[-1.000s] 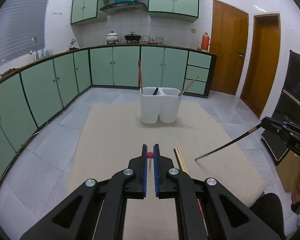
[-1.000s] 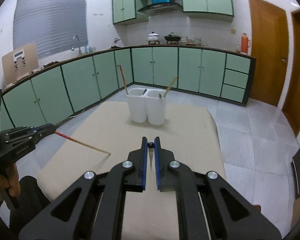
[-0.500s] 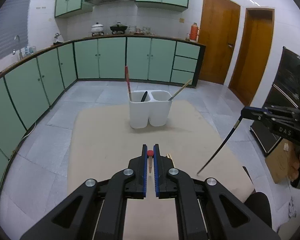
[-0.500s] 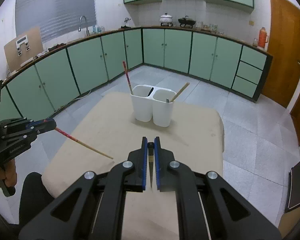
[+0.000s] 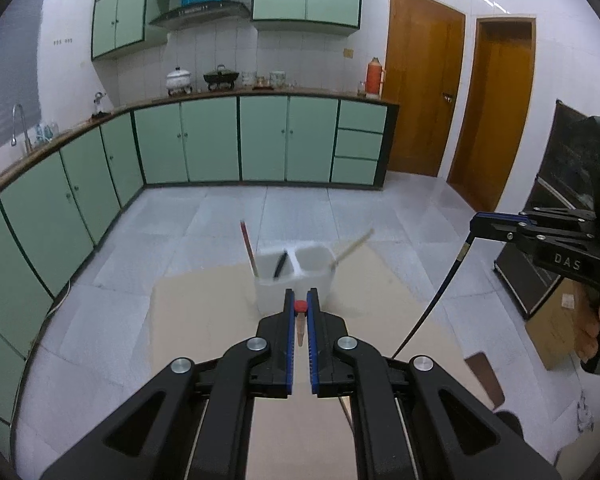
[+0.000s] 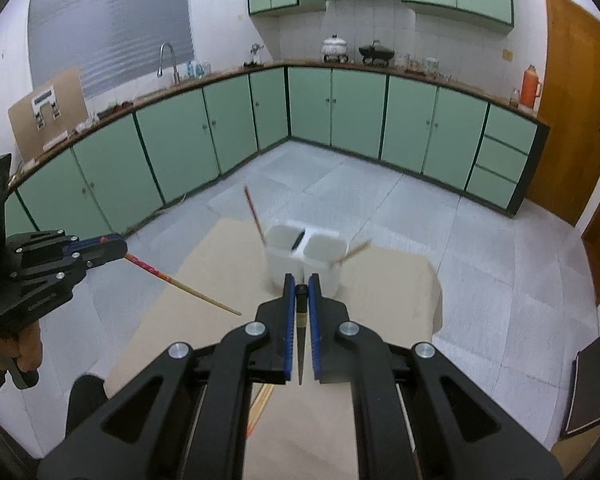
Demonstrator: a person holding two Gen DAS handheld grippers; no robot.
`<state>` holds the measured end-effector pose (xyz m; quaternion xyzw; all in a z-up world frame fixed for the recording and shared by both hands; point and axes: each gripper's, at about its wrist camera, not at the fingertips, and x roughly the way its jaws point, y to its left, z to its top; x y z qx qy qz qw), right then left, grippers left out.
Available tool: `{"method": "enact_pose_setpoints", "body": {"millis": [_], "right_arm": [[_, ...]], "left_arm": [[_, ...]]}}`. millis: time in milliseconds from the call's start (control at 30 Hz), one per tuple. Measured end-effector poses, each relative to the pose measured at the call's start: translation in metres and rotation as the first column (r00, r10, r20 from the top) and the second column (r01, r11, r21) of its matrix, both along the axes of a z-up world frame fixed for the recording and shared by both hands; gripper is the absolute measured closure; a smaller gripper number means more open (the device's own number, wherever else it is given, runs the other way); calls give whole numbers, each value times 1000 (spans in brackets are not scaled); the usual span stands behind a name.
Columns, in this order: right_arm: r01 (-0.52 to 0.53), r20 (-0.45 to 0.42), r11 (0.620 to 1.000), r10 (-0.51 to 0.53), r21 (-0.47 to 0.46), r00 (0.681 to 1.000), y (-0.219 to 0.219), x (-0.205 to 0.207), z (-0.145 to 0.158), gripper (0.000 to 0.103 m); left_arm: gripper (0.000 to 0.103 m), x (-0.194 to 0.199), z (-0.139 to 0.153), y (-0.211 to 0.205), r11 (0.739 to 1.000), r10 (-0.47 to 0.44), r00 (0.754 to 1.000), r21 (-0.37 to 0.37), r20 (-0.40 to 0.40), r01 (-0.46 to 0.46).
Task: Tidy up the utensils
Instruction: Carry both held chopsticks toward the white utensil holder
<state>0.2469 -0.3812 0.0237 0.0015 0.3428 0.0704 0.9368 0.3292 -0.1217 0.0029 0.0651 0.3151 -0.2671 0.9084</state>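
A white two-compartment utensil holder (image 5: 296, 278) stands on the beige table (image 5: 204, 312); it also shows in the right wrist view (image 6: 304, 258). It holds a red chopstick (image 5: 249, 252), a black one (image 5: 280, 265) and a wooden one (image 5: 350, 249). My left gripper (image 5: 300, 312) is shut on a red-topped chopstick (image 6: 180, 284), held high above the table and pointing down. My right gripper (image 6: 301, 294) is shut on a black chopstick (image 5: 436, 300), also raised and hanging down.
More chopsticks (image 6: 260, 404) lie on the table under the grippers. Green kitchen cabinets (image 5: 204, 140) line the far walls. Two wooden doors (image 5: 424, 96) are at the right. A dark cabinet (image 5: 540, 264) stands beside the table on the right.
Both grippers have risen well above the table with their chopsticks. The holder now sits lower and closer to the fingertips in both views. The black chopstick hangs steeper.
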Motion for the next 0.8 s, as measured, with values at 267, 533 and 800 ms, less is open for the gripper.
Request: {"method": "enact_pose_setpoints", "body": {"millis": [267, 533, 800], "right_arm": [[37, 94, 999, -39, 26, 995, -6, 64, 56, 97], [83, 109, 996, -87, 36, 990, -17, 145, 33, 97], [134, 15, 989, -135, 59, 991, -37, 198, -41, 97]], "left_arm": [[97, 66, 33, -28, 999, 47, 998, -4, 49, -47], [97, 136, 2, -56, 997, 76, 997, 34, -5, -75], [97, 176, -57, -63, 995, 79, 994, 60, -69, -75]]}}
